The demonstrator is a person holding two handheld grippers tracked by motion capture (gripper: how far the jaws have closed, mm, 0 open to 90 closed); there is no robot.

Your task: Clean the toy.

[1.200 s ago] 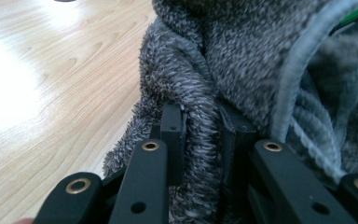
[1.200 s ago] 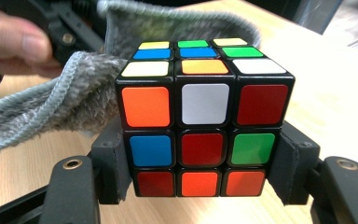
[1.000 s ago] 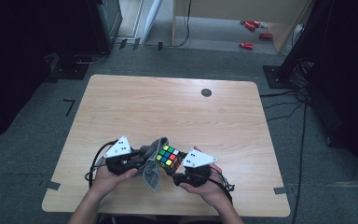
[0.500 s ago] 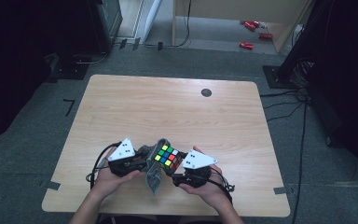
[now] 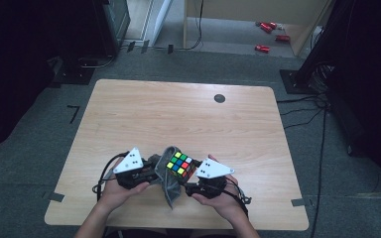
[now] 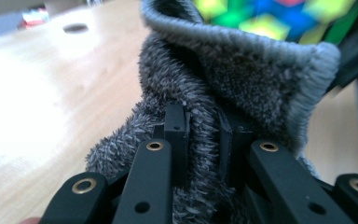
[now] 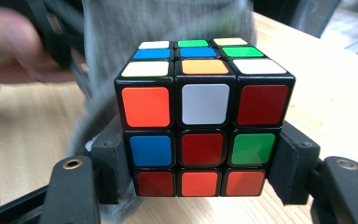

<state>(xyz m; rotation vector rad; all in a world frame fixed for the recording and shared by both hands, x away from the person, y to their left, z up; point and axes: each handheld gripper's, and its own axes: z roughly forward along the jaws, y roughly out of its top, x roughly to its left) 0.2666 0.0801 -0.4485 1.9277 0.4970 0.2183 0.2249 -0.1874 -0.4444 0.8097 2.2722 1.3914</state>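
We see the multicoloured plastic puzzle cube [image 5: 180, 165] near the wooden worktop's [image 5: 178, 114] front edge, clamped in our right hand-held gripper [image 7: 200, 163]. Beside the cube, our left hand-held gripper [image 6: 204, 135] pinches the fluffy grey cloth [image 6: 242, 79].

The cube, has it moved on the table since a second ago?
No. The cube sits in the same spot relative to the table's near edge, gripped by the right claw.
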